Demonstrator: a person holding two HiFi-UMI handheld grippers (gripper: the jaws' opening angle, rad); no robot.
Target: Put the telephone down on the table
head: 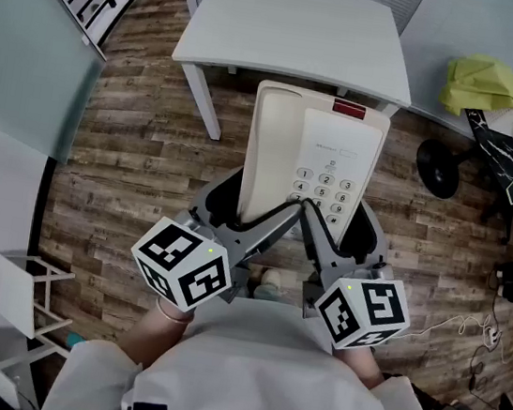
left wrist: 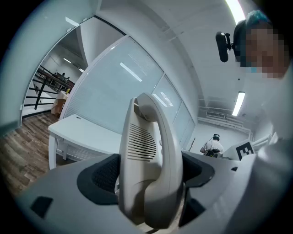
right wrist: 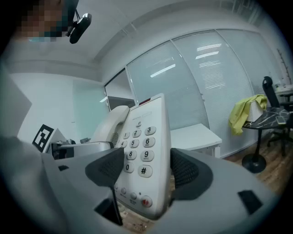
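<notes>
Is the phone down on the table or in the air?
In the air: the left gripper and right gripper clamp the telephone above the floor, not on the white table.

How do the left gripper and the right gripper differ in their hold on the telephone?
The left gripper clamps the telephone on its handset side; the right gripper clamps its keypad side. The left gripper view faces the handset's slotted grille; the right gripper view faces the keypad. Both are shut on the telephone, which is not yet on the white table.
</notes>
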